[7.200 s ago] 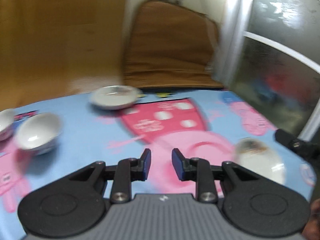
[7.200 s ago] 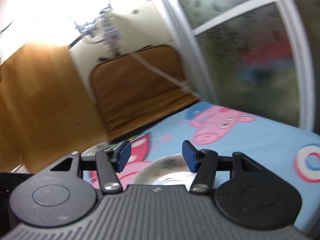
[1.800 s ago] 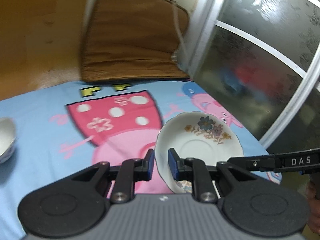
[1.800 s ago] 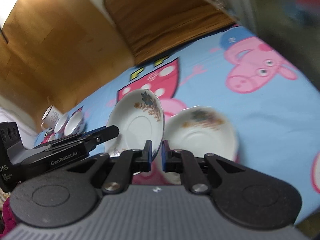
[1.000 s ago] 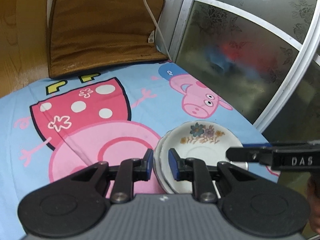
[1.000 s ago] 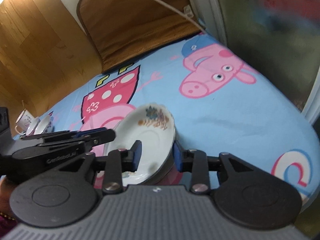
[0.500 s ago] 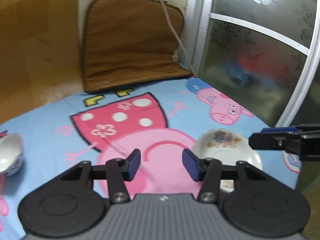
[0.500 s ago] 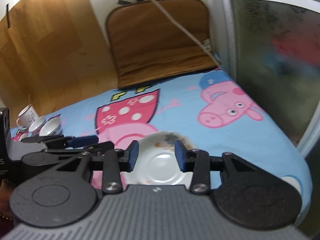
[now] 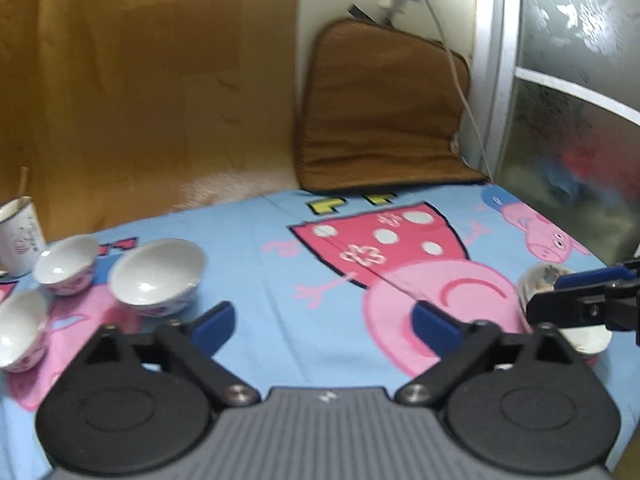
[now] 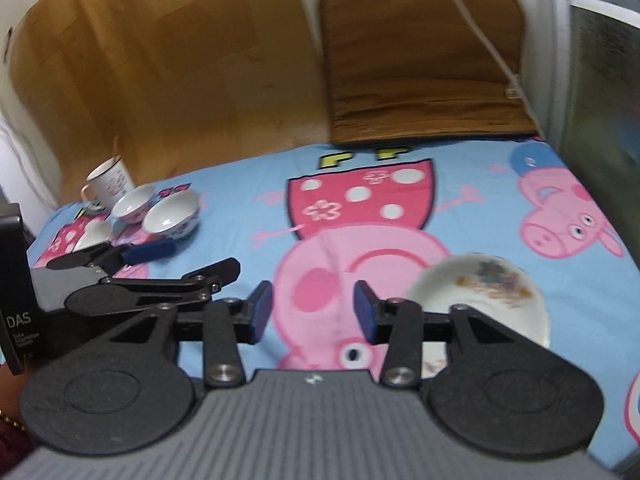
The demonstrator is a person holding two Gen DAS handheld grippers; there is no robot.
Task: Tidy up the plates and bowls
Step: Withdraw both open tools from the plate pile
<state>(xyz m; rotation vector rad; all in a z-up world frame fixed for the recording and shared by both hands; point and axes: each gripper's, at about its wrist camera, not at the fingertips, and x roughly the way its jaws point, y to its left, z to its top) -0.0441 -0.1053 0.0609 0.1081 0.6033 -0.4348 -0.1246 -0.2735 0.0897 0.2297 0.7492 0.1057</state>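
Note:
Floral white plates lie stacked on the blue cartoon cloth, just right of my right gripper. Its jaws are opening, with only cloth between them. In the left wrist view the plate stack sits at the right edge, partly behind the right gripper's fingers. My left gripper is opening wide and holds nothing. Three white bowls stand apart at the left, ahead of it. From the right wrist view, the left gripper points toward those bowls.
A white mug with a stick in it stands behind the bowls. A brown cushion leans on the back wall with a white cable over it. A frosted glass door runs along the right edge; wood panelling backs the left.
Both grippers have let go of the plates and pulled back from the stack. Their jaws have widened. The views have swung left, bringing the bowls and mug into sight.

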